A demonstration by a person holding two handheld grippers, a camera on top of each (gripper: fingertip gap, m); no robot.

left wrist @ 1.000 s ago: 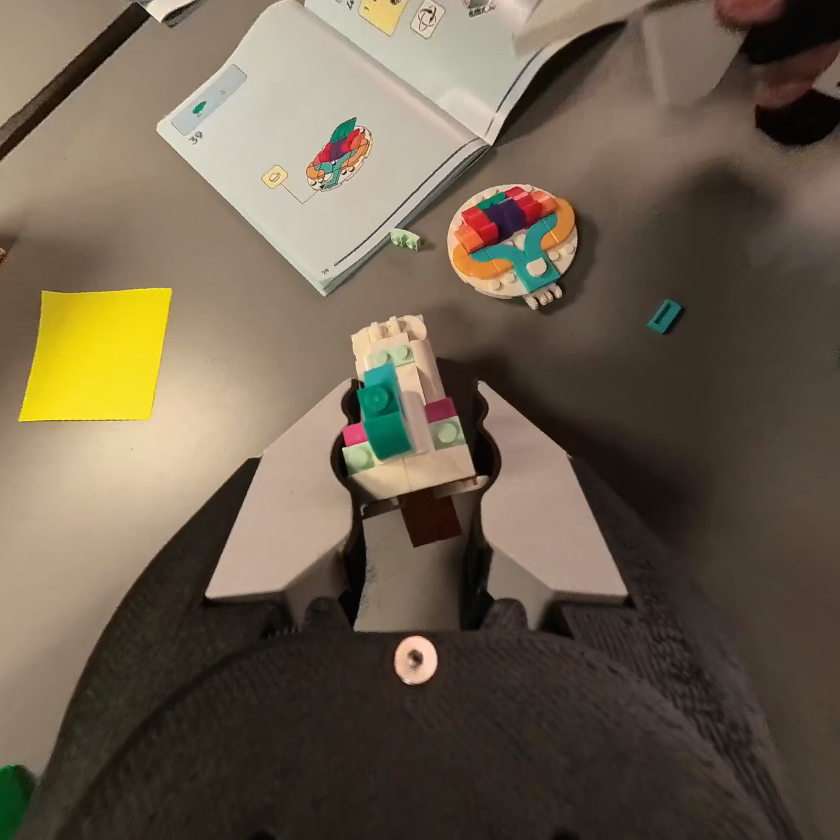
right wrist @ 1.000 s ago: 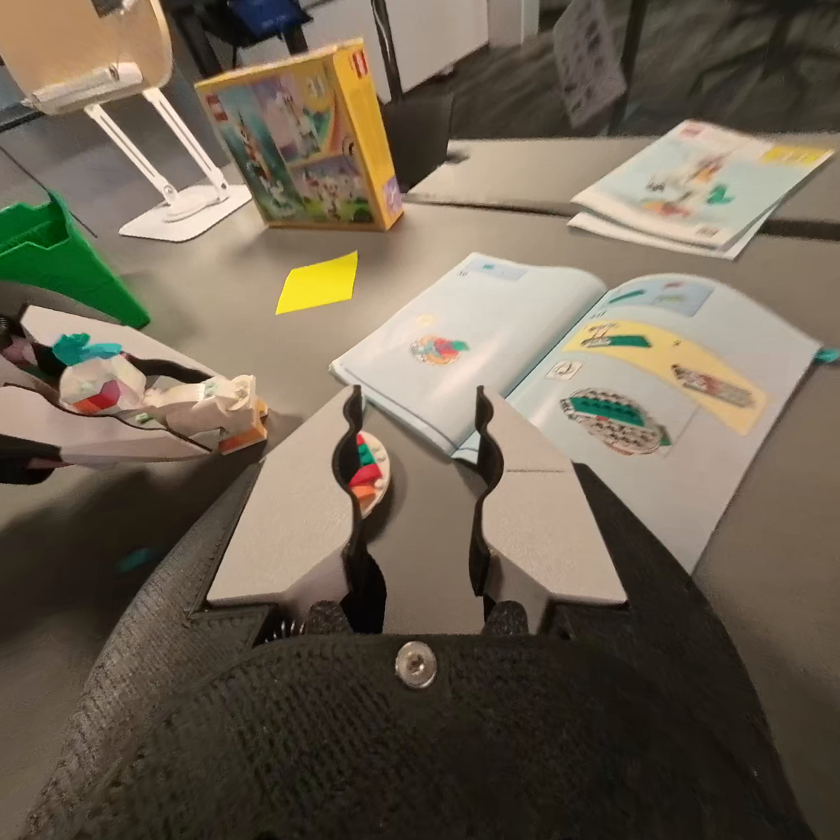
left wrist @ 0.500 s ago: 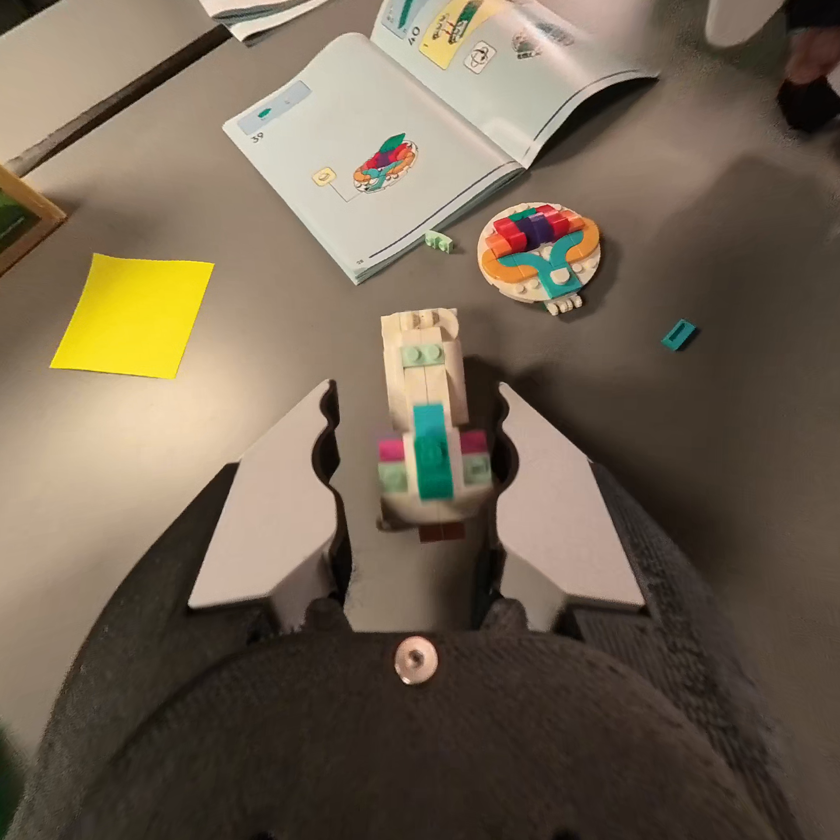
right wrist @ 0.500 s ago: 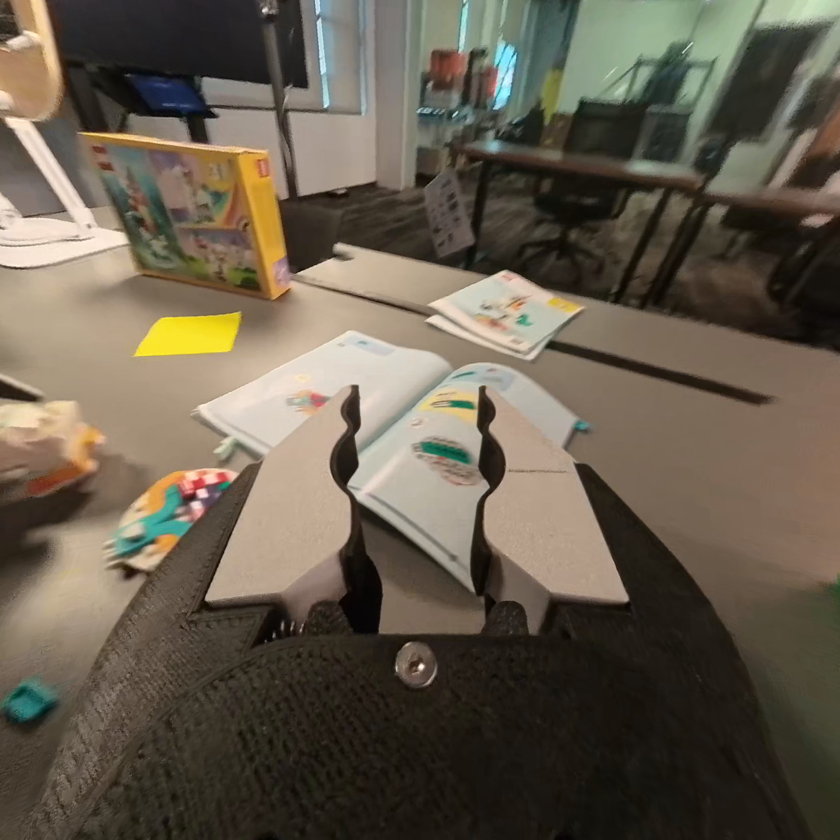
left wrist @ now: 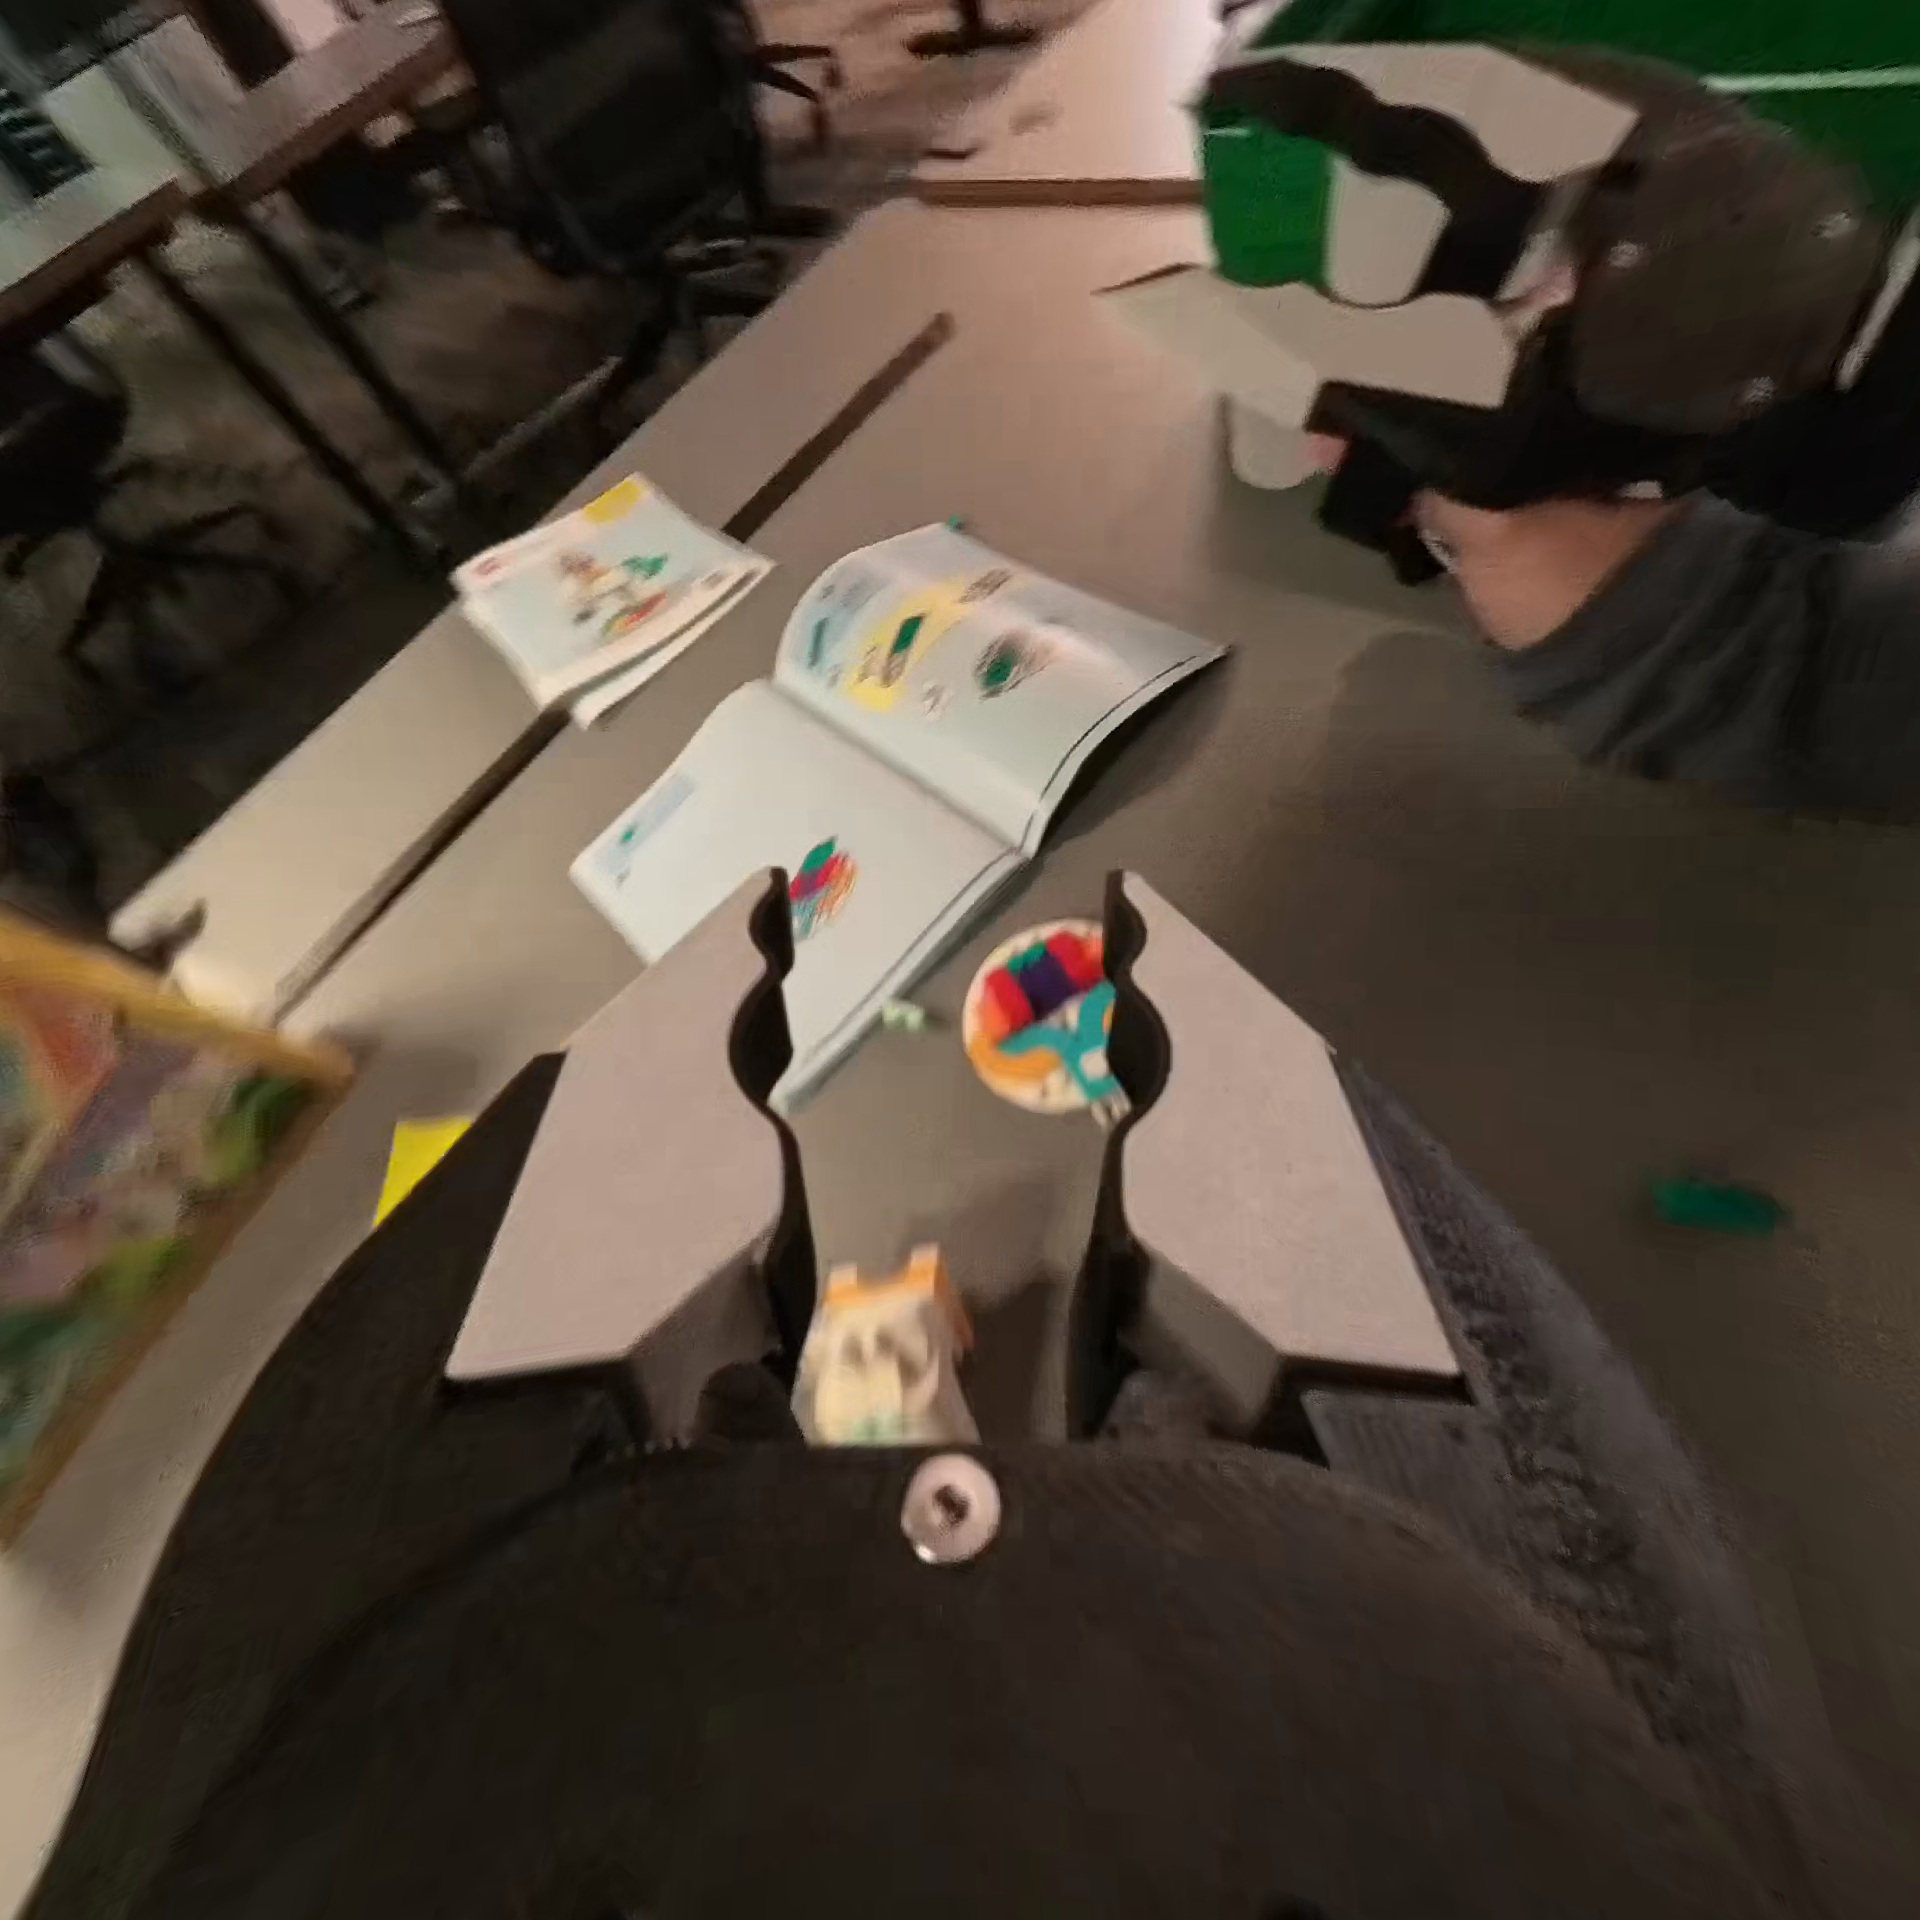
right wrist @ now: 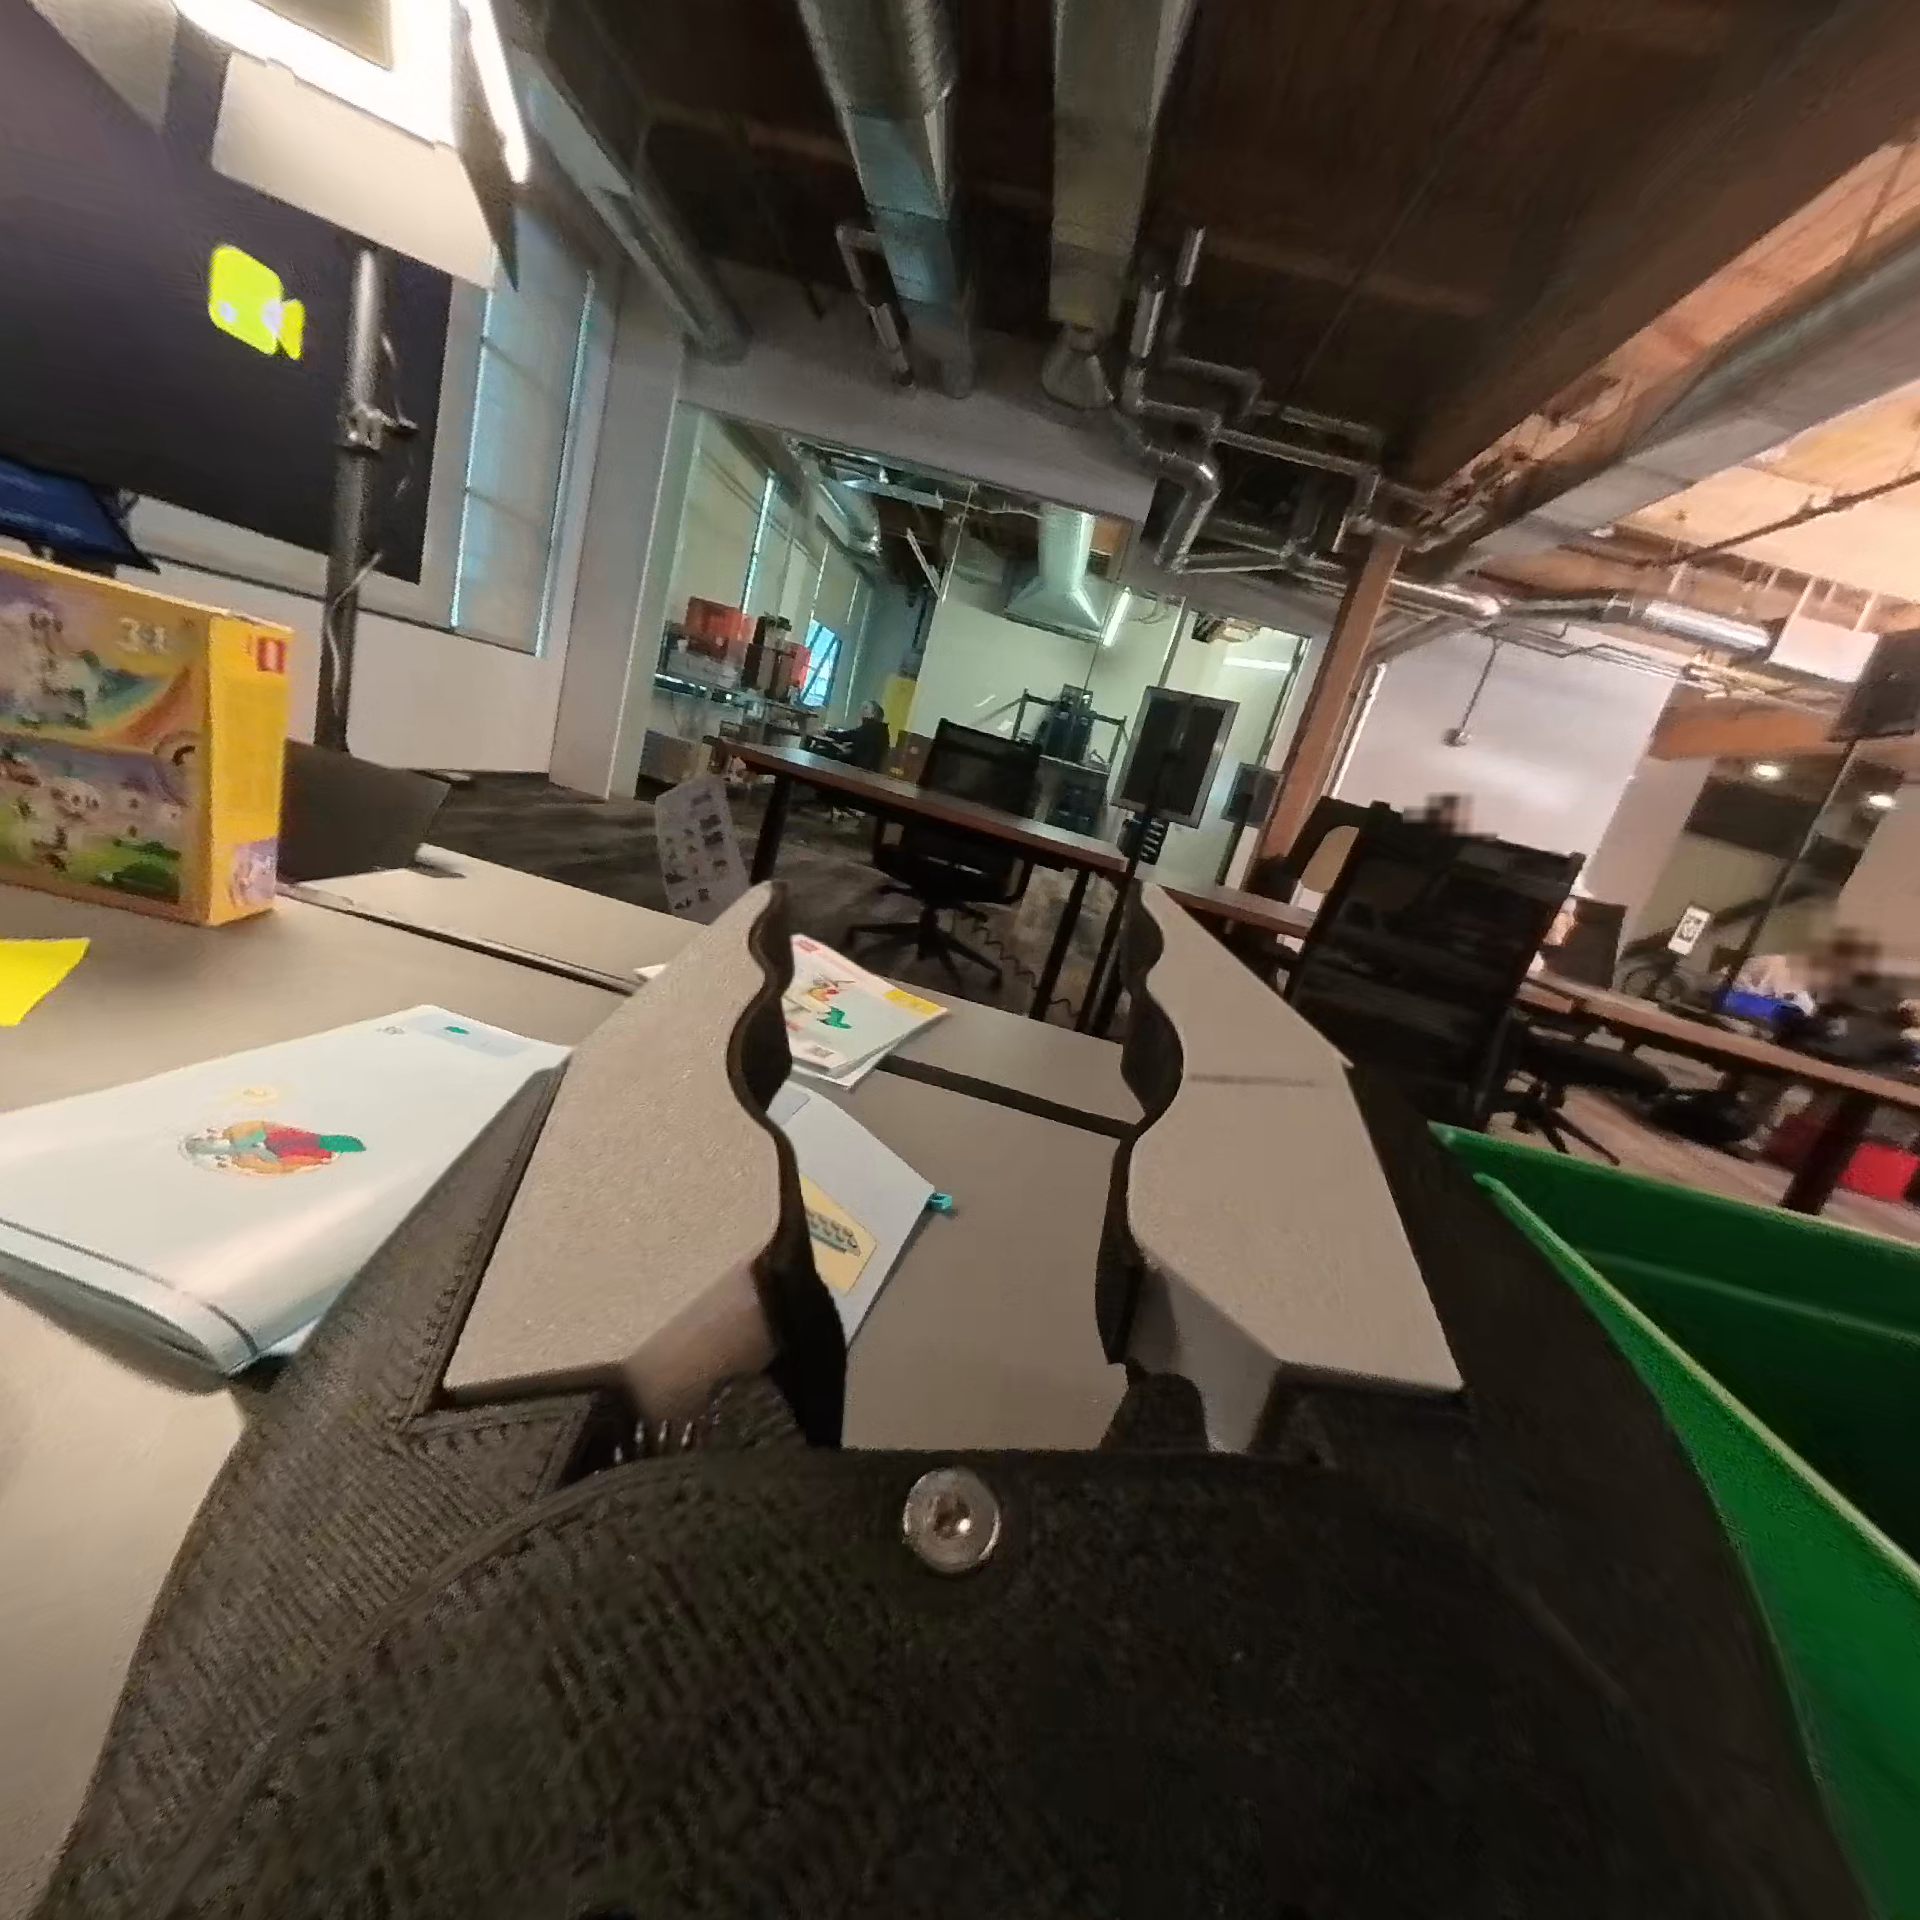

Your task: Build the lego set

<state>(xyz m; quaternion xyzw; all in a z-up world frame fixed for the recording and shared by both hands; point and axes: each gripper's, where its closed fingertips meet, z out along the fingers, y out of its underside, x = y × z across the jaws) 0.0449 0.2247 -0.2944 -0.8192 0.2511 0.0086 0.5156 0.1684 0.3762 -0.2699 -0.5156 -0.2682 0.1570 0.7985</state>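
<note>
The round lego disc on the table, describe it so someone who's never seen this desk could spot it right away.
Start at the open instruction booklet in the middle of the grey table. Just off its near corner lies the round lego disc. It is the only circular piece: a white plate with red, purple and orange bricks and a teal Y shape on top, unlike the small loose teal brick nearby.

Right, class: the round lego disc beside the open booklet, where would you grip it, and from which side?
Grip the round disc across its thin white rim, coming down from above with one of the fingers on each side. It lies flat on the table, so a level approach finds little to bite. The coloured bricks on top look uneven, probably a poorer hold. Keep clear of the booklet edge close by.
</note>
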